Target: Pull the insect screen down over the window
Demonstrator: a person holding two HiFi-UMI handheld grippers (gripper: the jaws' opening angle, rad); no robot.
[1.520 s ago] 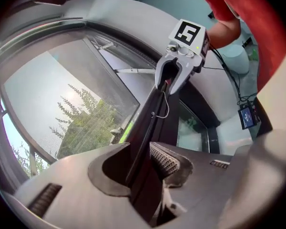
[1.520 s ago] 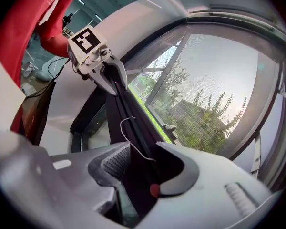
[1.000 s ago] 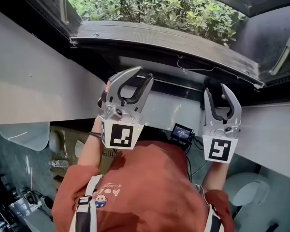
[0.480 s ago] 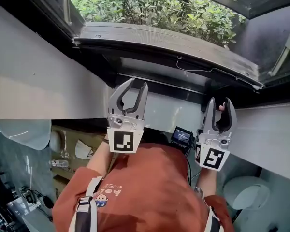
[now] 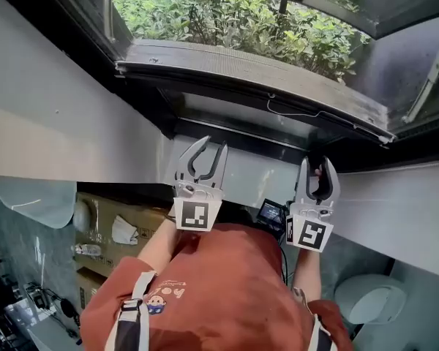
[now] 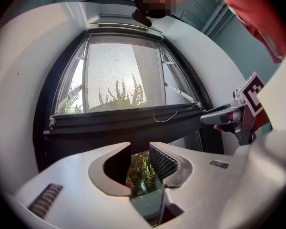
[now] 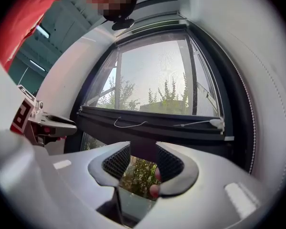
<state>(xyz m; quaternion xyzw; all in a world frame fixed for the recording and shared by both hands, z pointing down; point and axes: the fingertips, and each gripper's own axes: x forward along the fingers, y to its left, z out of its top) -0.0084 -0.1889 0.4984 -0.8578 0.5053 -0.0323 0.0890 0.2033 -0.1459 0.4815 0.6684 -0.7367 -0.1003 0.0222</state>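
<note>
Best pinched by the stiff bottom bar (image 6: 124, 125) of the probably light, springy screen (image 6: 117, 75), with left gripper (image 6: 139, 149) and right gripper (image 7: 143, 151) spread, empty.

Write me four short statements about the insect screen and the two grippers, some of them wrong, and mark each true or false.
1. The fingers of the left gripper stand apart with nothing between them. True.
2. The right gripper is clamped on the screen's bottom bar. False: its fingers are apart and hold nothing, and the gripper is clear of the bar.
3. The insect screen covers the whole window. False: the bar stops partway down, and plants show unscreened below it.
4. A thin white cord hangs in a loop on the bar. True.
</note>
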